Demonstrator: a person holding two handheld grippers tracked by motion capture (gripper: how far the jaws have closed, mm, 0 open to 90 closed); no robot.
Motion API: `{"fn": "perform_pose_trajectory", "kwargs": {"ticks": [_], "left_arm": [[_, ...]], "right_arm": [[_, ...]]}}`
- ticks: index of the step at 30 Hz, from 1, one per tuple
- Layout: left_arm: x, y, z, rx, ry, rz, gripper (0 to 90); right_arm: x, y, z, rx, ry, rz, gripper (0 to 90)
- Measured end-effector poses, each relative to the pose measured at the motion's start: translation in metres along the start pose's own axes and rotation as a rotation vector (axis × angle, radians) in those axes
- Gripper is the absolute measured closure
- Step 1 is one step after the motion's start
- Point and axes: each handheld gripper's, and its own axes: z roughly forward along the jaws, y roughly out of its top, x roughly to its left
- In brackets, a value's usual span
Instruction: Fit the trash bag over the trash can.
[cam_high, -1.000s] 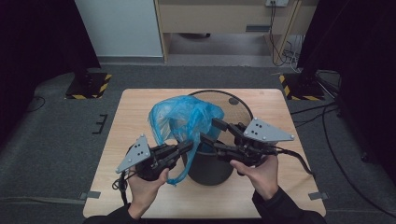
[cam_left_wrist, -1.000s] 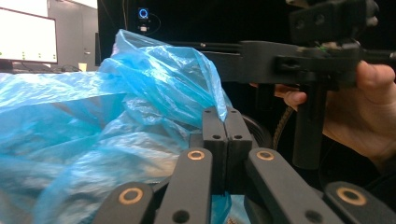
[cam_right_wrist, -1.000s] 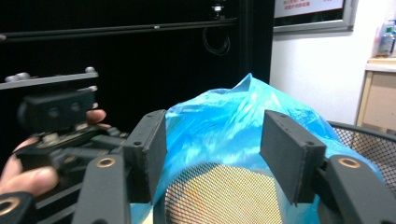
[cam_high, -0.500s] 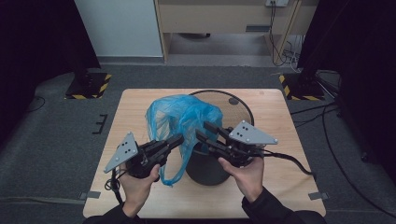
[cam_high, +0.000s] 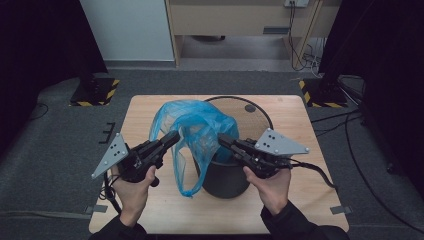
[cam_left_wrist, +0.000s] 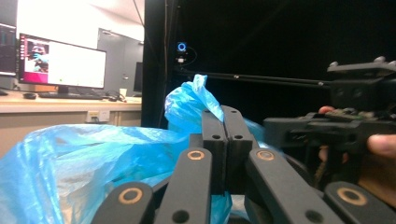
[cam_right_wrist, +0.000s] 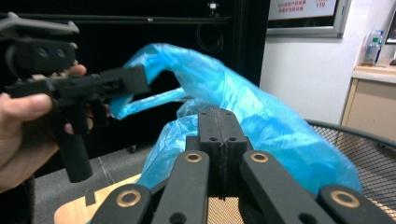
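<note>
Table (cam_high: 150, 215) lower centre; black mesh bin (cam_high: 250, 115) mid-frame. Blue bag (cam_high: 200, 130) draped over bin's left rim. Left gripper (cam_high: 172, 138) pinching bag edge; right gripper (cam_high: 222, 139) jaws just closed, pinching bag. Step: spreading mouth. Next, likely: pull edges apart, seat over rim.

Grey carpet floor (cam_high: 60, 130) around a light wooden desk (cam_high: 150, 210). White panel (cam_high: 127, 30) and wooden cabinet (cam_high: 235, 17) at the far wall. Black curtains (cam_high: 380, 60) on both sides. Yellow-black striped stand bases (cam_high: 95, 92). Lit monitor (cam_left_wrist: 60, 63) on a side counter (cam_left_wrist: 70, 100).
</note>
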Motion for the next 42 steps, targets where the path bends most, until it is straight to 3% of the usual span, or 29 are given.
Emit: {"fn": "perform_pose_trajectory", "kwargs": {"ticks": [4,6,14,16,19,20,23,24,28,34,39,42], "left_arm": [[0.007,0.001,-0.002,0.008,0.036,0.003,89.1],[0.011,0.001,-0.001,0.018,0.053,-0.005,89.0],[0.026,-0.001,0.015,0.046,0.095,0.006,85.4],[0.029,0.002,0.02,0.044,0.082,0.002,84.3],[0.026,0.005,0.025,0.048,0.052,0.013,86.7],[0.023,0.006,0.026,0.046,0.041,0.019,87.7],[0.017,0.011,0.034,0.043,0.016,0.038,88.8],[0.016,0.012,0.038,0.043,0.012,0.046,88.9],[0.014,0.018,0.053,0.061,0.002,0.075,88.9],[0.012,0.025,0.072,0.079,-0.01,0.117,88.8],[0.01,0.032,0.084,0.095,-0.02,0.136,88.2],[0.009,0.034,0.088,0.081,-0.035,0.136,88.3]], "right_arm": [[-0.004,0.009,-0.019,-0.006,0.019,-0.009,90.0],[-0.011,0.01,-0.03,-0.009,0.03,0.019,90.0],[-0.034,-0.005,-0.06,0.046,-0.007,0.062,90.0],[-0.039,-0.009,-0.065,0.058,-0.017,0.071,90.0],[-0.045,-0.008,-0.068,0.033,-0.026,0.083,90.0],[-0.046,-0.007,-0.068,0.01,-0.028,0.086,89.2],[-0.046,-0.003,-0.063,-0.035,-0.036,0.1,70.1],[-0.045,-0.001,-0.058,-0.062,-0.029,0.089,55.9],[-0.044,0.003,-0.048,-0.078,-0.007,0.071,46.2],[-0.048,0.021,-0.021,-0.053,0.011,0.012,38.2],[-0.053,0.04,-0.003,-0.064,0.039,-0.007,37.8],[-0.054,0.049,0.007,-0.057,0.048,-0.024,37.6]]}}
